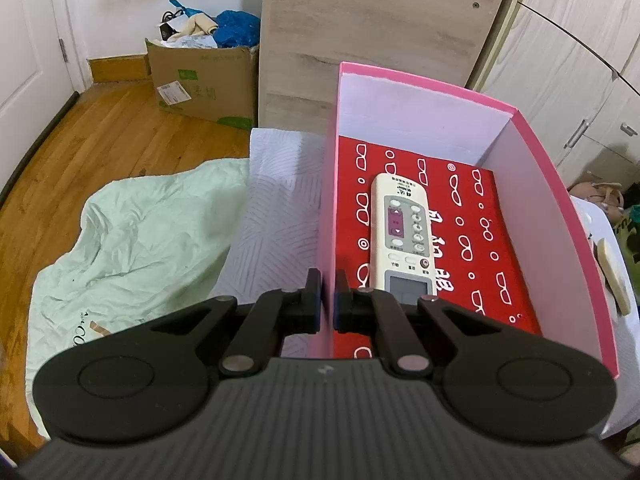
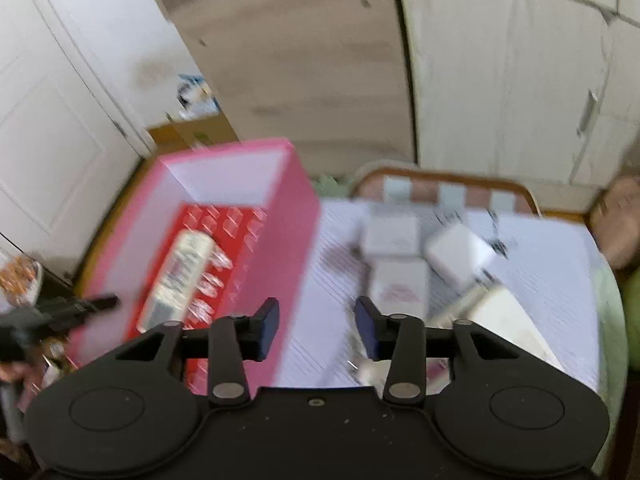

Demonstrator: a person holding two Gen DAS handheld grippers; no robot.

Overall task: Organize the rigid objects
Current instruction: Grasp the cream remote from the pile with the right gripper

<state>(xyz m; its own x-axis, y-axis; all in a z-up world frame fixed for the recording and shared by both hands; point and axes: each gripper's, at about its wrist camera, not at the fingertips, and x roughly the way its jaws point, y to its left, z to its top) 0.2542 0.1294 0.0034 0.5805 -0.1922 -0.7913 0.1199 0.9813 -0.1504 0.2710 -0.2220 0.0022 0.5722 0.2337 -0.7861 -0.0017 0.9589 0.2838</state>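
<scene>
A pink open-topped box stands on a white patterned cloth. Inside it, a cream remote control lies face up on a red printed base. My left gripper is shut on the box's left wall near its front corner, one finger on each side. The blurred right wrist view shows the pink box at left with the remote inside. My right gripper hangs open and empty beside the box's right wall. Several small white boxes lie on the cloth beyond it.
A cardboard box full of bags sits on the wooden floor by the wall. A pale green sheet lies left of the cloth. A wooden board leans behind the pink box. White cupboards fill the right.
</scene>
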